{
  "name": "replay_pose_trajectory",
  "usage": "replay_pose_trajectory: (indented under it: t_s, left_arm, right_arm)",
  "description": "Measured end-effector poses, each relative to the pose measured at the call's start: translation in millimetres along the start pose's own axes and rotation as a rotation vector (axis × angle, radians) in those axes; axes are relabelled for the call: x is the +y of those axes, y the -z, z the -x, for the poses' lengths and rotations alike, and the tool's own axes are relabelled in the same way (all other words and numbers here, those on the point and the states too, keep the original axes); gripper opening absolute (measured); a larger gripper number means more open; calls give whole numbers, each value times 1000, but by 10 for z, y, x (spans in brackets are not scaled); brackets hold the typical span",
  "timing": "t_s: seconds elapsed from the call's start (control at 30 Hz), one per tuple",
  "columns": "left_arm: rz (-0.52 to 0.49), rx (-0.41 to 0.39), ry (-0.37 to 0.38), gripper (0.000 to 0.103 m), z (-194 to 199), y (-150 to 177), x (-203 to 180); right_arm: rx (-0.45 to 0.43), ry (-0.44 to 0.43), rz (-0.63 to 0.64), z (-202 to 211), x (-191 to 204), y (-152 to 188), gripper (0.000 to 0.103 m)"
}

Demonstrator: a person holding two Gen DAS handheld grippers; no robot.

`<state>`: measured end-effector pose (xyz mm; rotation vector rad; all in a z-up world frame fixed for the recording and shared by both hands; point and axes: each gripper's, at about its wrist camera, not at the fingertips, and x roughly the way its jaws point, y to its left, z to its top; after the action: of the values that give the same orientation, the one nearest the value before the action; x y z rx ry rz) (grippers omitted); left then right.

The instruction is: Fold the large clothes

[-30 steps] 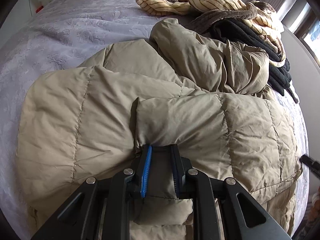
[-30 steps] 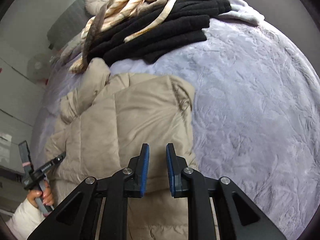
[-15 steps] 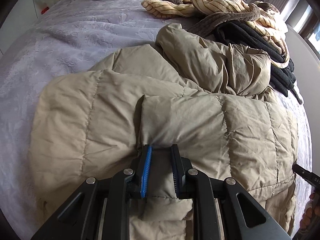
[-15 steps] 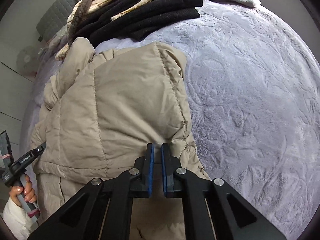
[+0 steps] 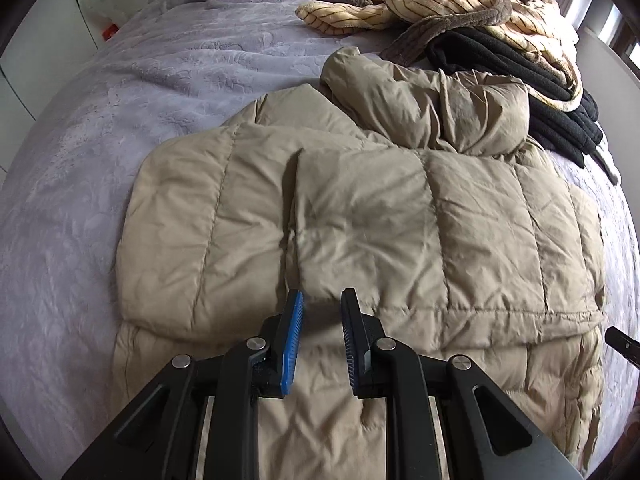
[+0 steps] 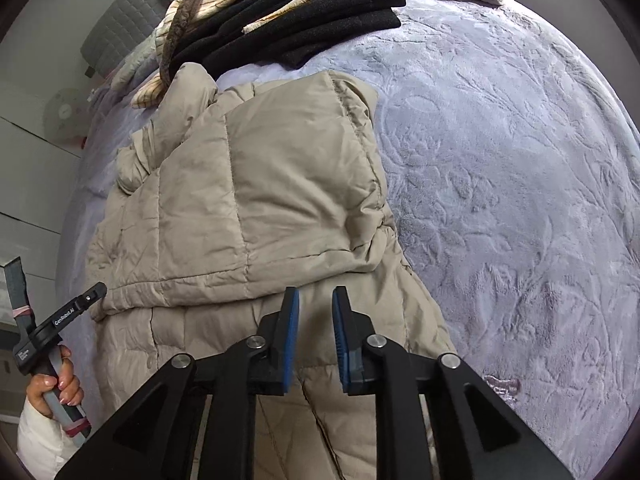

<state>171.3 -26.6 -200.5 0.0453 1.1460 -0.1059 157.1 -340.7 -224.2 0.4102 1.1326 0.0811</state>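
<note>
A beige quilted down jacket (image 5: 400,216) lies on a grey-lilac bedspread (image 5: 120,120), its bottom part folded up over its body. It also shows in the right wrist view (image 6: 260,200). My left gripper (image 5: 322,300) is open and empty, just short of the folded edge near its left side. My right gripper (image 6: 316,298) is open and empty, just short of the same folded edge at its right end. The left gripper's handle and the hand on it (image 6: 52,344) show at the left in the right wrist view.
A pile of black fleece (image 5: 520,68) and a tan striped garment (image 5: 440,8) lies beyond the jacket's hood. It shows in the right wrist view too (image 6: 304,12). Bare bedspread (image 6: 500,200) stretches to the jacket's right. White cupboards stand to the left.
Both grippers held the jacket's hem and carried it up over the body. Both have now opened, let the hem drop, and drawn back a little.
</note>
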Motion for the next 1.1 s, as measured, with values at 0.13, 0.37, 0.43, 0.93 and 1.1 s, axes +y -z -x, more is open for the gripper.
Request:
replay_pose_trajectory:
  t_s: [0.13,0.37,0.43,0.93,1.1]
  left_arm:
    - [5,13,-21,30,59,214,-97]
    - [5,-13,-75,102,183,528,-250]
    - [3,-5,-79,102,184,606,-276]
    - [-39,12,-80,102,383,989,24]
    - [-31,37,-65,102,537,1195,329]
  right_arm:
    - [7,-22,21,55,0,41,35]
    - [18,-23,48,97,-70,102,41]
    - [16,-13,55,110,-76,136,47]
    - [-36,45,126,249,380,709,103]
    - [-9,102,156,325,577,980,103]
